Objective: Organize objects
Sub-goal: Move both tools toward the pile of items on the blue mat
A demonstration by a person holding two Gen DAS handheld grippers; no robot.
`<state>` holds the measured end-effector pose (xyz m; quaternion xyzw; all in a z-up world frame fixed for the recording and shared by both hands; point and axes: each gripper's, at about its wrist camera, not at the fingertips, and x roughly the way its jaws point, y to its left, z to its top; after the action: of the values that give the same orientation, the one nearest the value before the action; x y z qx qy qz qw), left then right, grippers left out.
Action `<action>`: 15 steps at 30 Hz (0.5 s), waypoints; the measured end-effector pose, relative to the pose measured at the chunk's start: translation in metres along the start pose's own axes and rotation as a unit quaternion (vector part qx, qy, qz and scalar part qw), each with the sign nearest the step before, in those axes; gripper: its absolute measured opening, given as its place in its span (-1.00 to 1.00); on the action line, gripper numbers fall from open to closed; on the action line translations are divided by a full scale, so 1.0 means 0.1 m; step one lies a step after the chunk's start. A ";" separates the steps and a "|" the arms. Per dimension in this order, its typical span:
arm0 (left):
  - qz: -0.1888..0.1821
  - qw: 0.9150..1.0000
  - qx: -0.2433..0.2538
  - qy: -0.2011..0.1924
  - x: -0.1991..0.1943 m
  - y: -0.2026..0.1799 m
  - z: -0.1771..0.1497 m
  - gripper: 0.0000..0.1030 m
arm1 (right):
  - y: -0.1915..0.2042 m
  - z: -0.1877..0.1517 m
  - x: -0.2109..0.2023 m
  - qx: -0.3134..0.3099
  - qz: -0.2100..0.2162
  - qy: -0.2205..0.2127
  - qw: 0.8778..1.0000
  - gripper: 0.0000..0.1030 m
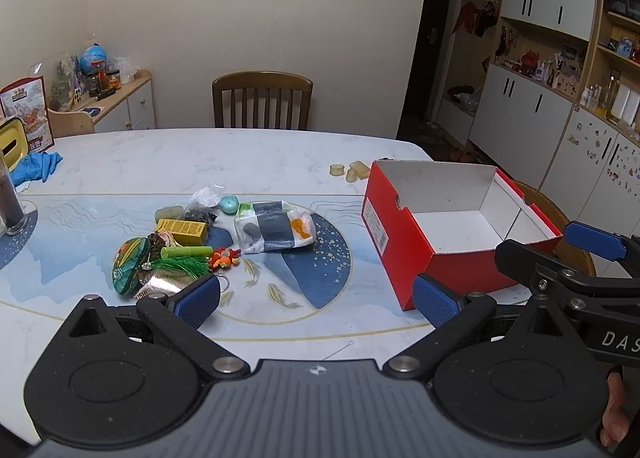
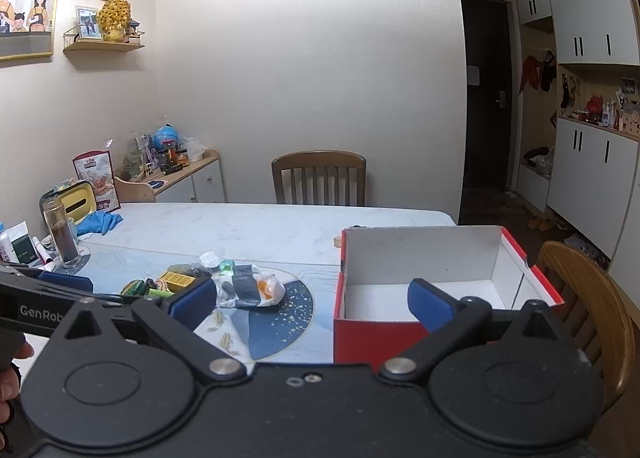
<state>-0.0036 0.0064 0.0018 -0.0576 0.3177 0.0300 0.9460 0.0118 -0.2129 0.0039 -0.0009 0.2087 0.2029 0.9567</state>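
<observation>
A pile of small things lies on the table mat: a white paper-wrapped packet [image 1: 274, 227], a yellow box [image 1: 183, 231], a green oval case [image 1: 130, 265], a green tassel [image 1: 182, 263], an orange toy [image 1: 225, 258] and a teal round piece [image 1: 229, 204]. An open red shoebox [image 1: 456, 234] with a white, bare inside stands to the right. My left gripper [image 1: 316, 300] hovers open above the mat, nothing between its fingers. My right gripper [image 2: 312, 304] is open too, near the shoebox [image 2: 432, 286], with the packet [image 2: 250, 290] to its left.
Pale yellow lumps [image 1: 352, 171] lie behind the box. A dark-filled glass [image 1: 10, 198], a blue glove [image 1: 34, 164] and a yellow container [image 1: 12, 140] stand at the table's left. Wooden chairs [image 1: 262, 100] [image 2: 588, 314] are at the far side and right.
</observation>
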 end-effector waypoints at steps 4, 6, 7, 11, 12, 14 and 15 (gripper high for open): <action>0.001 1.000 -0.003 -0.006 0.04 0.08 0.03 1.00 | 0.04 0.02 0.02 -0.004 -0.003 -0.006 1.000 0.97; 0.003 1.000 -0.008 -0.012 0.05 0.14 0.04 1.00 | 0.06 0.03 0.04 -0.003 -0.008 -0.005 1.000 0.97; 0.004 1.000 -0.009 -0.015 0.06 0.17 0.04 1.00 | 0.07 0.03 0.05 -0.003 -0.010 -0.004 1.000 0.97; 0.011 1.000 -0.009 -0.025 0.10 0.30 0.07 1.00 | 0.16 0.03 0.13 -0.007 -0.012 0.002 1.000 0.97; 0.011 1.000 -0.009 -0.027 0.12 0.34 0.08 1.00 | 0.18 0.03 0.14 -0.010 -0.012 0.003 1.000 0.97; 0.018 0.999 -0.006 -0.030 0.15 0.42 0.08 1.00 | 0.24 0.04 0.18 -0.016 -0.013 0.005 1.000 0.97; 0.022 0.999 -0.005 -0.031 0.17 0.47 0.08 1.00 | 0.27 0.04 0.20 -0.019 -0.012 0.005 1.000 0.97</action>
<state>0.0103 0.0544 -0.0057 -0.0548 0.2892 0.0542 0.9542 0.0199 -0.1794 0.0021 -0.0224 0.2100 0.1952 0.9578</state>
